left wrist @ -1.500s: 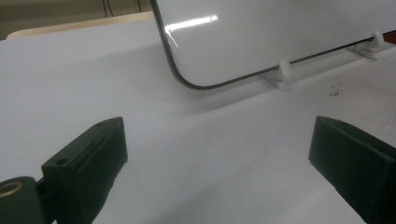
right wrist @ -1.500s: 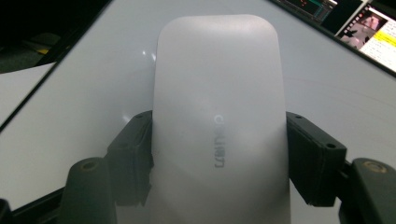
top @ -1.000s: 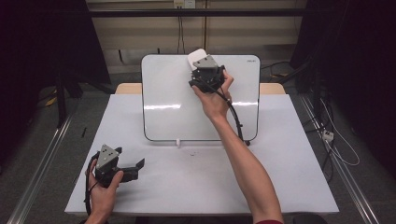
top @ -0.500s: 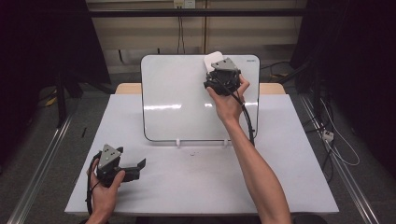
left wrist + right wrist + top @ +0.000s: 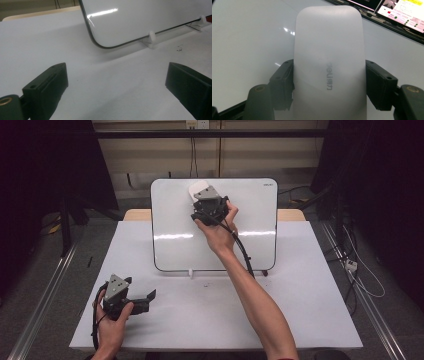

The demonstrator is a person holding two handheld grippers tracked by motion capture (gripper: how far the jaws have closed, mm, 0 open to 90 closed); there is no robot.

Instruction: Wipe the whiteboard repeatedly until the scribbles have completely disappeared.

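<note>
Clearly the right tool [image 5: 200,195] pinches a white eraser [image 5: 329,62] by its sides, pressed against the upper part of the whiteboard [image 5: 250,245]. Pushing too hard could tip the propped board back or skid it on its small feet; the eraser's smooth rounded plastic shell might slip between the pads. The left tool [image 5: 117,82] rests spread over the matte white counter [image 5: 310,310].

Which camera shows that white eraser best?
The right gripper view: the eraser sits close up, clamped between the right gripper jaws, lettering visible. The high view shows it small against the whiteboard; the left gripper view shows the whiteboard's lower corner.
</note>
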